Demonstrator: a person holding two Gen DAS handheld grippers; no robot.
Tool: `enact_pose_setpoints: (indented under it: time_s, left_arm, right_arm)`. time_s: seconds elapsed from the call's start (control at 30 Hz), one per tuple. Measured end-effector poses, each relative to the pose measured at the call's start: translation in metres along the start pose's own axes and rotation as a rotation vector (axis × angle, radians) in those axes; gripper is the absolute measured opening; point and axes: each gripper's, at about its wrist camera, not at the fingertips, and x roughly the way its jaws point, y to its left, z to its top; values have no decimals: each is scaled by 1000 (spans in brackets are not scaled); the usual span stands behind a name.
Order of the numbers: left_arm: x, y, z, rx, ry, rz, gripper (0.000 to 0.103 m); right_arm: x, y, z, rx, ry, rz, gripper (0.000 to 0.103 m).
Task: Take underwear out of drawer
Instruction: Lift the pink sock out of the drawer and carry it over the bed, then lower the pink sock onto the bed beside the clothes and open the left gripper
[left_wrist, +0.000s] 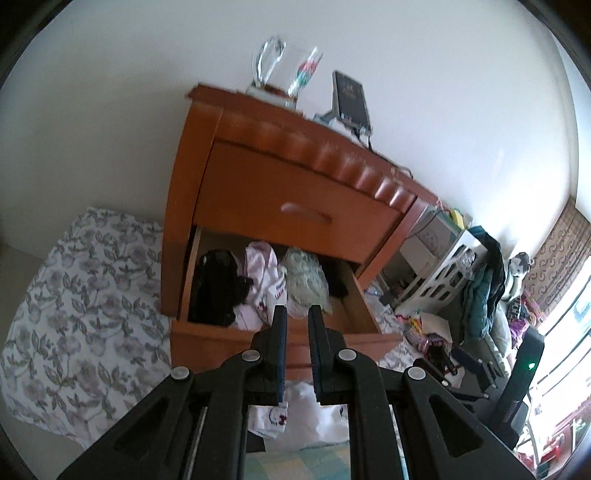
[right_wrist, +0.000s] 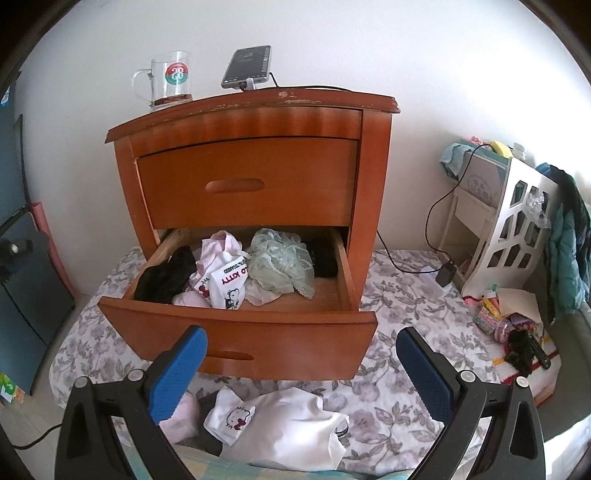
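Observation:
The wooden nightstand's lower drawer (right_wrist: 258, 325) is pulled out. Inside lie a black garment (right_wrist: 166, 277), a pink and white Hello Kitty piece (right_wrist: 225, 284), pale green lace underwear (right_wrist: 280, 266) and something dark at the far right. My left gripper (left_wrist: 297, 308) hovers over the drawer's front edge near the green lace (left_wrist: 306, 277); its jaws are nearly together with nothing between them. My right gripper (right_wrist: 301, 334) stands wide open in front of the drawer, holding nothing. A white Hello Kitty garment pile (right_wrist: 288, 424) and a pink piece (right_wrist: 181, 417) lie on the floral sheet below.
The upper drawer (right_wrist: 243, 181) is closed. A glass mug (right_wrist: 170, 77) and a phone (right_wrist: 247, 66) on a cable stand on top. To the right are a white cut-out rack (right_wrist: 513, 229), a teal jacket (right_wrist: 565, 236) and small clutter (right_wrist: 509, 325) on the floral sheet (right_wrist: 406, 306).

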Motion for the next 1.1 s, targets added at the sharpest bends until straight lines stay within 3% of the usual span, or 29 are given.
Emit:
enact_pose_setpoints:
  time_s: [0.23,0.67,0.77,0.83,1.1]
  left_arm:
    - [34,16,-27,-40,130,30,11]
    - [80,36,-56,-81,276,109,14]
    - [92,41,-65,-94,320,130,26]
    - [98,43,-70,-100,337,146,43]
    - [118,55,-87,-141,405,210,69]
  right_arm:
    - [2,0,-3,2,11,-3,103]
    - [25,0,-13,-5,75,-3,103]
    - [29,0,-15,-4,87,-6,103]
    - [33,0,-17,-3,100,-8,103]
    - [45,-1,-24,-4,137,-9,103]
